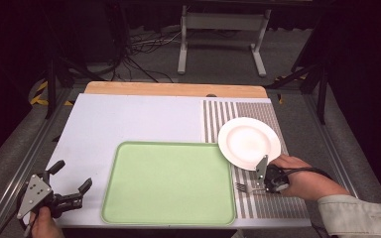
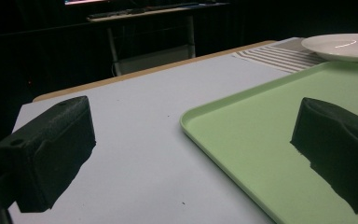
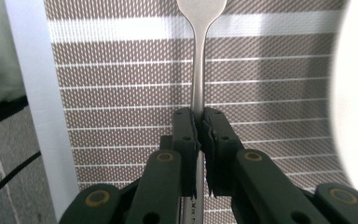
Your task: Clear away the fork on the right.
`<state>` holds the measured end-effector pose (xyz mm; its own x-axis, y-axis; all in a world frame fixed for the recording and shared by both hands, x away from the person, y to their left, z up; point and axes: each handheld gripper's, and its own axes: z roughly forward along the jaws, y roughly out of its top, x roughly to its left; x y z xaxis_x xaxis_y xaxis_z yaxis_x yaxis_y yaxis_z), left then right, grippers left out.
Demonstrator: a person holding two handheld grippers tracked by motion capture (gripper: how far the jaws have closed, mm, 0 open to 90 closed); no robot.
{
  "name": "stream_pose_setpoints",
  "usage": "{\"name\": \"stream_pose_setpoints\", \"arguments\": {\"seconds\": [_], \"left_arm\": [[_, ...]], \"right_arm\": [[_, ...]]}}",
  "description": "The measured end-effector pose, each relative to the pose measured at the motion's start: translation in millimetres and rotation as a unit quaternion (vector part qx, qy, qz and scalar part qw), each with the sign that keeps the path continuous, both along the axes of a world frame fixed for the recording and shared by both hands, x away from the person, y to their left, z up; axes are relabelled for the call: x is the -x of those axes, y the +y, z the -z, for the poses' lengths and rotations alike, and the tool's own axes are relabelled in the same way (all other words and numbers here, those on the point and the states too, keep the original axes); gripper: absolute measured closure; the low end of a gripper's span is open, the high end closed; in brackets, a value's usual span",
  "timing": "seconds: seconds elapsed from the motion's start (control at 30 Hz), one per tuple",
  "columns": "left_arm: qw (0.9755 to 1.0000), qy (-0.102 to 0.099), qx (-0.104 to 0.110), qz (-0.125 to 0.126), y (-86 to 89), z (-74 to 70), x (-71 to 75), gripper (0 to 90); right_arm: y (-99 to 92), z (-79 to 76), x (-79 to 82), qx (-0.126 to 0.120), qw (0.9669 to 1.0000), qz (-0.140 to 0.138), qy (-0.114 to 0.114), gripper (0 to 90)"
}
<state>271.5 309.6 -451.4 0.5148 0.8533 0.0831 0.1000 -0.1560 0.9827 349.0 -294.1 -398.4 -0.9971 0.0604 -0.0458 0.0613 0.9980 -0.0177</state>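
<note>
A metal fork (image 1: 244, 187) lies over the striped placemat (image 1: 273, 198) at the right, its tines pointing left toward the green tray (image 1: 168, 181). My right gripper (image 1: 264, 186) is shut on the fork's handle (image 3: 198, 79), which runs up between the jaws in the right gripper view. A white plate (image 1: 249, 142) sits on the placemat just beyond, its edge over the tray's far right corner. My left gripper (image 1: 72, 184) is open near the table's front left corner, nothing between its fingers (image 2: 46, 149), beside the tray's left rim (image 2: 200, 135).
The table has a white sheet (image 1: 129, 119) over it and a wooden strip (image 1: 173, 89) along the far edge. The plate's rim (image 3: 354, 93) is close on the right of the fork. A metal stand (image 1: 223, 29) and cables lie on the floor beyond.
</note>
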Motion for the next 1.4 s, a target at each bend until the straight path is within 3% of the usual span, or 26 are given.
{"name": "stream_pose_setpoints", "arguments": {"seconds": [0.43,0.7,0.93,1.2,1.4], "left_arm": [[1.0,-0.001,-0.001,0.0,0.0,-0.1,-0.2,0.3],[1.0,-0.001,-0.001,-0.001,0.3,-0.3,0.1,0.3],[1.0,-0.001,-0.001,-0.001,0.3,-0.3,0.3,0.3],[1.0,0.0,0.001,0.0,0.1,-0.2,0.2,0.3],[1.0,0.0,0.001,-0.001,0.1,0.0,0.2,0.3]], "right_arm": [[-0.3,-28.3,0.9,-0.054,0.9977,0.027,-0.031,84.7],[0.4,-41.3,3.1,-0.101,0.9923,0.045,-0.055,84.7],[3.0,-50.0,5.1,-0.139,0.9855,0.07,-0.069,84.8],[9.5,-55.3,5.0,-0.189,0.973,0.102,-0.084,84.8],[16.8,-60.4,6.7,-0.231,0.9578,0.151,-0.08,84.8]]}}
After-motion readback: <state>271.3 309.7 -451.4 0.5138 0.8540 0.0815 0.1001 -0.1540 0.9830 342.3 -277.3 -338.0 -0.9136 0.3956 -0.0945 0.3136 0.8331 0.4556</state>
